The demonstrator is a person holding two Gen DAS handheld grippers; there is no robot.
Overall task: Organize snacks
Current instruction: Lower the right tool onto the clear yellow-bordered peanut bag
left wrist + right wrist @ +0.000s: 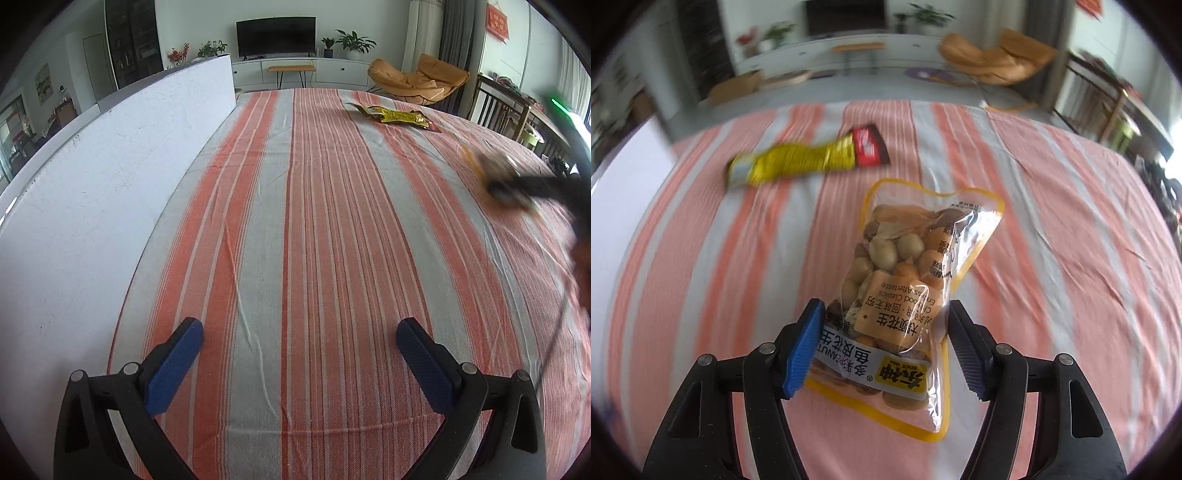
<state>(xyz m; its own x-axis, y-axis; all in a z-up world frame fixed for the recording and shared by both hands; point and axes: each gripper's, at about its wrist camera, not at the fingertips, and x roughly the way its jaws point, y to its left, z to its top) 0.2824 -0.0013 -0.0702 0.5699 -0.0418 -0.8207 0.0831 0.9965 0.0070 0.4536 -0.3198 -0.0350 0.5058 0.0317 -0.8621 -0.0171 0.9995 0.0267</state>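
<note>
A clear peanut bag with a yellow border [905, 273] sits between the blue pads of my right gripper [886, 325], which is shut on its lower half above the striped cloth. A yellow and red snack packet [809, 160] lies further away to the left. In the left wrist view my left gripper [299, 328] is open and empty low over the cloth. The yellow packet [395, 116] lies far ahead on the right. The right gripper with the peanut bag [495, 166] shows blurred at the right edge.
The table has an orange and grey striped cloth [314, 221]. A white board [110, 166] stands along its left side. Beyond the table are a TV stand, an orange chair [417, 79] and wooden chairs on the right.
</note>
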